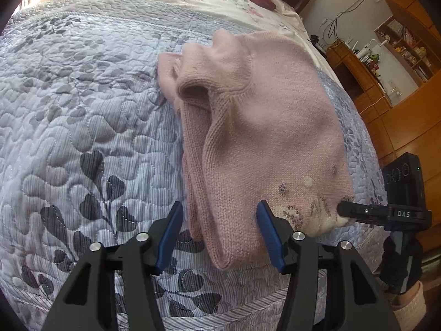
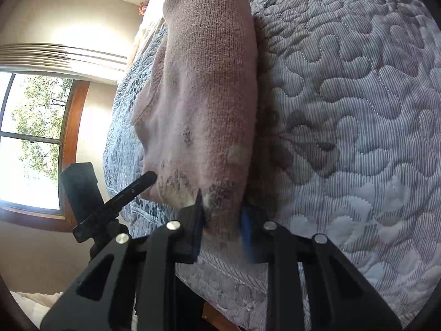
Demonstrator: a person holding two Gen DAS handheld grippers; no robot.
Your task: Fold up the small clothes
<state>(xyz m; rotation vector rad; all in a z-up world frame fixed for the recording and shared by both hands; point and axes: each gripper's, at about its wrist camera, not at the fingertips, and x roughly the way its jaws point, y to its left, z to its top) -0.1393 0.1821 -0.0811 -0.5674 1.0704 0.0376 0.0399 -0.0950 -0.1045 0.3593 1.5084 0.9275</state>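
Starting at the left of the left wrist view: most of that side is just the quilt (image 1: 82, 96), blue-grey with a leaf print, no clothes on it. My guess is that bare patch is the working space for the fold.

Centre frame, the pink sweater (image 1: 248, 124) lies on the quilt, already doubled lengthwise into a long strip, with the collar toward the upper middle and the hem toward the bottom. A sleeve (image 1: 193, 165) runs down its left edge, tucked alongside the body.

At the bottom centre the left gripper (image 1: 220, 234) has its blue pads spread wide, one on each side of the hem end. It's straddling the knit, not pinching it, so it holds nothing right now. Looks lined up to clamp that corner.

Further right, lower right of the frame, the right gripper (image 1: 343, 211) comes in from the side, its tip on the white patterned corner of the hem. In the right wrist view the sweater runs from top centre down to the right gripper (image 2: 223, 220) at the bottom centre, and the two fingers have the hem bunched between them. I'd call that closed on the fabric, though the blue pad is blurred. The left gripper's finger (image 2: 137, 186) pokes in at the lower left of that view, just beside the same hem.

So both sit at the hem end, probably to lift it toward the collar and halve the strip. Far right in the left view are wooden shelves (image 1: 399, 41), well away.
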